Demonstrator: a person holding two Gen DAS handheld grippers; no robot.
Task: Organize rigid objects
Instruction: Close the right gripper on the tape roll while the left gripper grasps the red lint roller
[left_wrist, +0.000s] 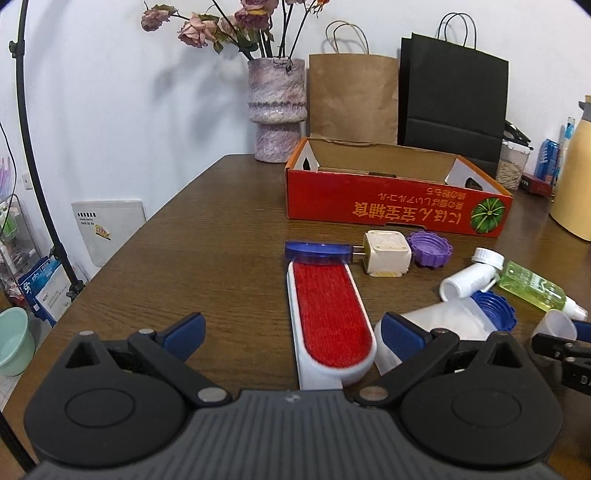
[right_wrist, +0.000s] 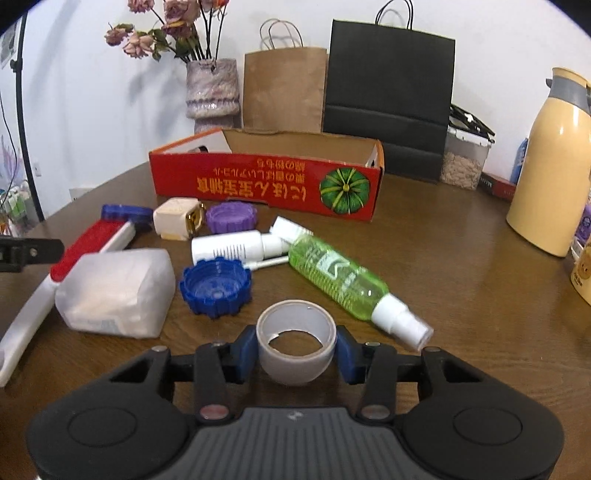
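We are at the pick-up step: the right tongs (right_wrist: 297, 356) have their blue pads against either side of a small translucent cup (right_wrist: 296, 341), which stands mouth-up on the bench (right_wrist: 461, 280). From the right wrist view the pads look pressed onto the cup's wall, so we judge the grip as made or very nearly so. The left tongs (left_wrist: 291, 334) stand wide and hold nothing — the red lint brush (left_wrist: 330, 314) lies lengthwise between their pads, touched by neither.

The next move, as we read it, calls for lifting the cup clear and carrying it over the clutter to the red cardboard box (right_wrist: 266, 184) at the back of the bench, whose open top looks like the place to put things. The cup is thin and rounded, so a gentle, level lift seems wise or it may squirt out of the pads.

Just beyond the cup lie the blue ribbed cap (right_wrist: 216, 288) and the green spray bottle (right_wrist: 338, 275), near but apart from it; the frosted plastic container (right_wrist: 114, 291), white bottle (right_wrist: 232, 245), purple cap (right_wrist: 231, 217) and cream plug adapter (right_wrist: 177, 218) lie farther on, before the box.
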